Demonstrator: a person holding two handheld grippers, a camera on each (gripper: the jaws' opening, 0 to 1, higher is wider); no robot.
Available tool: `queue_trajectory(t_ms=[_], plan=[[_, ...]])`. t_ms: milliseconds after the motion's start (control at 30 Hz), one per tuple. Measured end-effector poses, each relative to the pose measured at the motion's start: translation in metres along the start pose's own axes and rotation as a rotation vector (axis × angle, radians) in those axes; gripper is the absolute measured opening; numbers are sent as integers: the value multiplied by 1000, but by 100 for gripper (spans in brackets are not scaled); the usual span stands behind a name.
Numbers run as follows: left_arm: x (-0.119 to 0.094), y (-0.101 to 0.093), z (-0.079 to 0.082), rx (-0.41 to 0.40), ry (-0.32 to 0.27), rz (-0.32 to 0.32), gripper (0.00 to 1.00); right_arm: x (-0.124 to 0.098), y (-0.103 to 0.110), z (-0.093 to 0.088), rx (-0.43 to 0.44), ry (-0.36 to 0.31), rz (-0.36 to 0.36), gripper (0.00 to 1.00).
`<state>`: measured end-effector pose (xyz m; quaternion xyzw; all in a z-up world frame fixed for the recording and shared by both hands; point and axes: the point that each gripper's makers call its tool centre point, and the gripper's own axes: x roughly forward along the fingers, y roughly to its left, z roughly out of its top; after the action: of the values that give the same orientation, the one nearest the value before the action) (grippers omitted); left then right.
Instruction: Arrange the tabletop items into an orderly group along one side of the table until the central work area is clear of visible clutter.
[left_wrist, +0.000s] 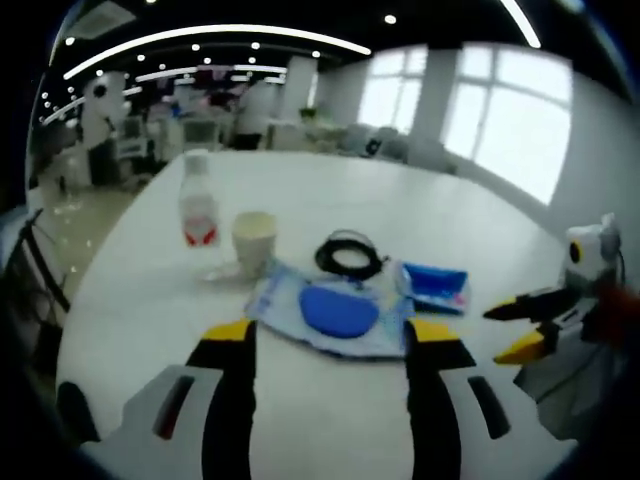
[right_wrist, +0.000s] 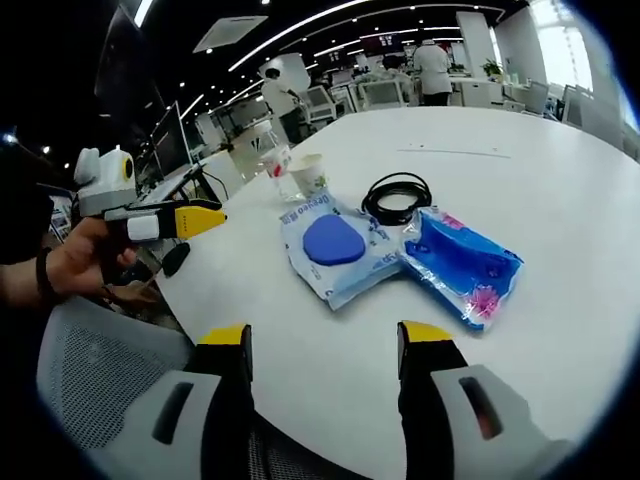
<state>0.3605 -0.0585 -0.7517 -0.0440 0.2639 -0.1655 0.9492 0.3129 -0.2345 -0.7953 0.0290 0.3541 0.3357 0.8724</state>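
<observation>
**Left gripper view: clutter not yet grouped, both tongs empty**

Left gripper view shows my left tongs (left_wrist: 329, 345) standing apart with nothing between them, low over the white bench (left_wrist: 420, 220). Ahead lie a water bottle (left_wrist: 198, 212) and a paper cup (left_wrist: 253, 243) just beside each other, a coiled black cable (left_wrist: 350, 254), a clear packet with a blue pad (left_wrist: 330, 312) and a smaller blue packet (left_wrist: 435, 285).

In the right gripper view my right tongs (right_wrist: 325, 345) are likewise apart and empty, near the bench edge, facing the blue packet (right_wrist: 462, 264), the clear packet (right_wrist: 335, 250) and the cable (right_wrist: 397, 195), which touches both.

Finding: the items sit loosely gathered in the middle of the bench, not lined along a side. I judge the task at or near its start; every item remains to be moved.
</observation>
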Motion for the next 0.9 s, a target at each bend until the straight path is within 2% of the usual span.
queue_trajectory(t_ms=[67,233,367,467,733,900], plan=[[-2,-1,4,-12,-16,-6,57,0,-1,0,0,2,0,58],[-2,1,1,-11,-11,-1,57,3,2,-3,1,29,18,54],[-2,-1,0,-5,-5,-5,56,11,4,10,-20,44,31,48],[-3,0,0,-7,-8,-3,56,19,2,31,-24,32,33,37],[-8,12,1,-54,-21,29,56,54,1,113,-73,-44,19,7],[-9,13,1,-69,-23,31,55,82,11,148,-132,-37,42,2]])
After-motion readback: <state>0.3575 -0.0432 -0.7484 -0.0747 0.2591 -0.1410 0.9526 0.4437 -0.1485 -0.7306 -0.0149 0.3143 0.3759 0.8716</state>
